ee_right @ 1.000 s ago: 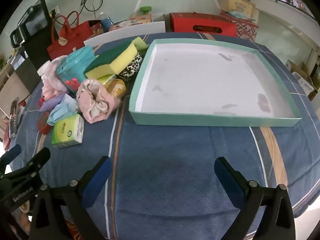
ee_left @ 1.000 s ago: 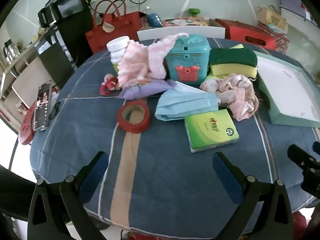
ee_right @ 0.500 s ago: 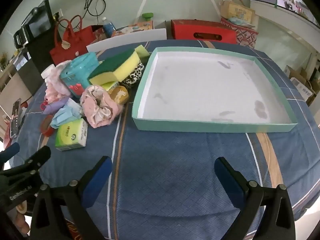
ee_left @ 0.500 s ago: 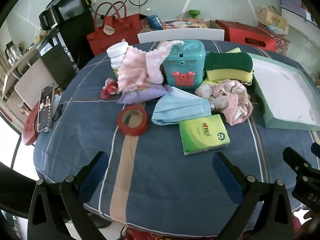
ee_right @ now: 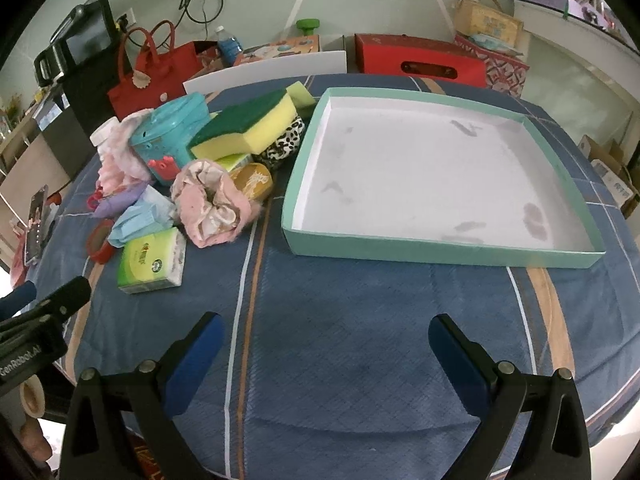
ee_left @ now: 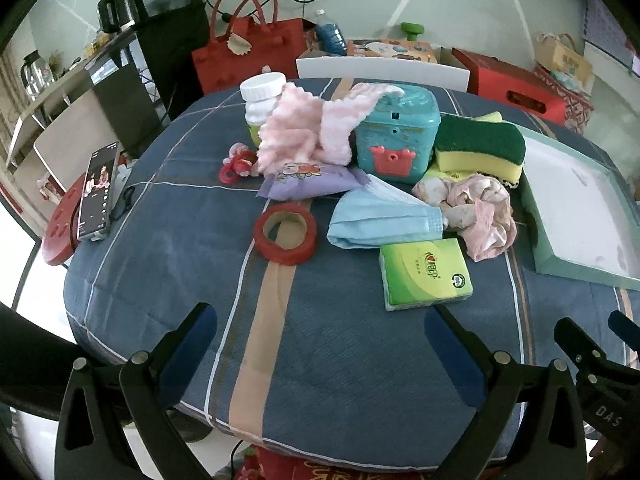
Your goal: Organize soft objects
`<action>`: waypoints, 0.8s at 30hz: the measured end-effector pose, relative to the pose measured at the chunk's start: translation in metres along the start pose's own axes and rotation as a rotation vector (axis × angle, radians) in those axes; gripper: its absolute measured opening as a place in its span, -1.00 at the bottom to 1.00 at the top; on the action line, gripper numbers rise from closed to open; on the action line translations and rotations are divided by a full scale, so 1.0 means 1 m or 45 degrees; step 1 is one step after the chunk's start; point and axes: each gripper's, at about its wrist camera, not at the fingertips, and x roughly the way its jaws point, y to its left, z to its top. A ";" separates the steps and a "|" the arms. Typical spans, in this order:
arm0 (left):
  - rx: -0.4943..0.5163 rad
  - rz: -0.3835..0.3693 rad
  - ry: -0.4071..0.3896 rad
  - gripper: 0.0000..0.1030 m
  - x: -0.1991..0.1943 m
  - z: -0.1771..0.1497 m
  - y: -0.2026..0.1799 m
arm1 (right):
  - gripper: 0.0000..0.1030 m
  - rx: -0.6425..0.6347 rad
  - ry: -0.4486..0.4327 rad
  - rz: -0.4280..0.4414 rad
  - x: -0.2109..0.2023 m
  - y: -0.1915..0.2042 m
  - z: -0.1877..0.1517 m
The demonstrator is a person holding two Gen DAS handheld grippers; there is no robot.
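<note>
Both grippers hover over the near edge of a round table covered in a blue striped cloth [ee_left: 328, 360], each with its fingers spread wide and nothing between them: the left gripper [ee_left: 320, 344] faces the clutter, the right gripper [ee_right: 326, 344] faces an empty teal tray [ee_right: 440, 254] with a white floor. The soft things lie heaped left of the tray: a green tissue pack [ee_left: 426, 274] nearest, a blue face mask [ee_left: 384, 222], a crumpled pink cloth [ee_left: 476, 208], a yellow-green sponge [ee_left: 478, 148], and a pink towel [ee_left: 304, 136] draped against a teal plastic box [ee_left: 396, 132]. A red tape roll [ee_left: 286, 234] sits just left of the mask.
</note>
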 end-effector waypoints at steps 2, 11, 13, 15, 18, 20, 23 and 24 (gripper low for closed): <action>0.003 -0.006 -0.001 1.00 0.001 0.000 0.000 | 1.00 -0.012 0.003 -0.011 0.001 0.002 0.000; 0.055 0.001 0.012 1.00 0.007 -0.004 -0.008 | 1.00 -0.040 0.006 -0.043 0.002 0.006 0.000; 0.056 -0.004 0.016 1.00 0.008 -0.005 -0.007 | 1.00 -0.043 0.008 -0.050 0.002 0.006 0.000; 0.054 -0.003 0.020 1.00 0.010 -0.006 -0.007 | 1.00 -0.040 0.012 -0.050 0.003 0.006 0.000; 0.058 -0.004 0.023 1.00 0.013 -0.008 -0.007 | 1.00 -0.031 0.018 -0.046 0.004 0.004 0.000; 0.059 -0.009 0.029 1.00 0.015 -0.009 -0.007 | 1.00 -0.031 0.017 -0.053 0.004 0.005 0.000; 0.067 0.003 0.022 1.00 0.015 -0.010 -0.008 | 1.00 -0.036 0.019 -0.061 0.005 0.007 0.000; 0.073 0.005 0.017 1.00 0.014 -0.011 -0.010 | 1.00 -0.037 0.020 -0.062 0.005 0.007 0.000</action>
